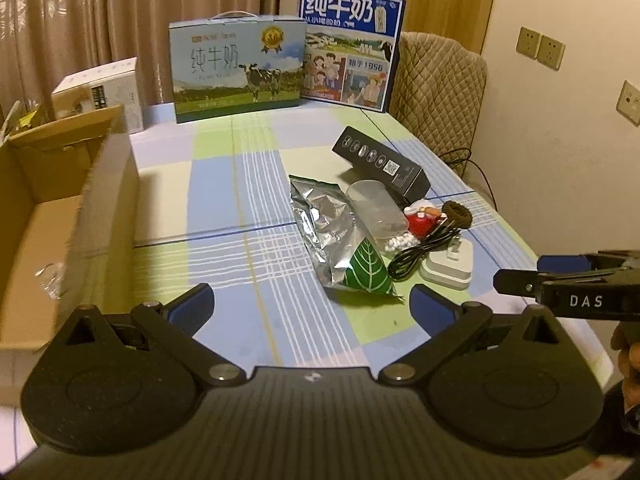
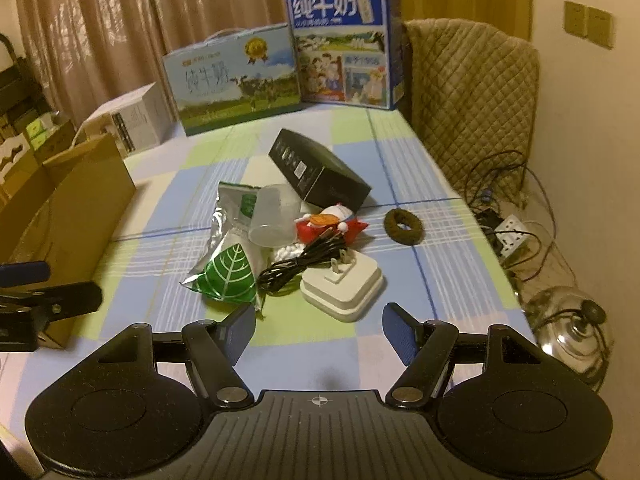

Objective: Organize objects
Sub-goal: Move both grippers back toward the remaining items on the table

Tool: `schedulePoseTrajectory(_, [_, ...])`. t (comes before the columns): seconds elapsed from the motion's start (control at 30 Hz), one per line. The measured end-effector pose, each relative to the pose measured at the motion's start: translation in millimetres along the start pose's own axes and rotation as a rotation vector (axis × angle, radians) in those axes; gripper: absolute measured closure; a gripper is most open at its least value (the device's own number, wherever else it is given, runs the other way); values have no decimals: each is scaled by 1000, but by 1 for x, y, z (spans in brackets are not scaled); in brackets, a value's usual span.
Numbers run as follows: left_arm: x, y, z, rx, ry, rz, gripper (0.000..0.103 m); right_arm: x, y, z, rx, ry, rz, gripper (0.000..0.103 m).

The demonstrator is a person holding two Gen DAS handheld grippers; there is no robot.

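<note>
The small objects lie in a loose pile on the right part of the tabletop (image 1: 224, 208): a silver and green foil bag (image 2: 228, 252), a clear plastic cup (image 2: 274, 216) on its side and resting on the bag, a black box (image 2: 320, 172) behind them, a red and white toy figure (image 2: 330, 224), a black cable (image 2: 296, 264), a white charger (image 2: 344, 284) with its pins up, and a brown hair tie (image 2: 403, 226) a little apart on the right. An open cardboard box (image 1: 48, 216) stands at the left edge, probably as the place where the things should go. The left tongs (image 1: 312, 312) are open and empty, hanging near the front end of the foil bag. The right tongs (image 2: 319, 330) are also open and empty, just in front of the charger. I think both come from the near side because the pile is easiest to reach there, and the front things should be taken first.
</note>
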State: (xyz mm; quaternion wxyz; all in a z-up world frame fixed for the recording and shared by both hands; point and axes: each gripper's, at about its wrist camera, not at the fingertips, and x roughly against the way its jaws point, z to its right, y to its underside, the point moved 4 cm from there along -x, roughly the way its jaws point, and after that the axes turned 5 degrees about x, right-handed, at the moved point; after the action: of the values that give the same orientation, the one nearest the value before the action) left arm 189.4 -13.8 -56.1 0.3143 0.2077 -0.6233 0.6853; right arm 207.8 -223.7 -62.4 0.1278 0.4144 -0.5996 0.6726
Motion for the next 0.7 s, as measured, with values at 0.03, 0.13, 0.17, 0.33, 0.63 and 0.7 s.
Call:
schedulePoseTrajectory(0.03, [-7, 0, 0, -5, -1, -4, 1, -6, -1, 1, 9, 3, -3, 36])
schedulePoseTrajectory(0.13, [-28, -1, -3, -6, -2, -17, 1, -27, -4, 9, 14, 14, -6, 36])
schedulePoseTrajectory(0.17, [-34, -1, -3, -5, -1, -20, 1, -34, -3, 12, 12, 21, -9, 36])
schedulePoseTrajectory(0.33, [-61, 1, -9, 0, 5, -30, 1, -63, 0, 16, 45, 12, -15, 36])
schedulePoseTrajectory(0.63, [-91, 4, -16, 39, 30, -67, 1, -100, 6, 20, 70, 9, -42, 31])
schedulePoseTrajectory(0.7, [-95, 2, -15, 45, 35, -68, 1, -103, 5, 21, 79, 30, -33, 29])
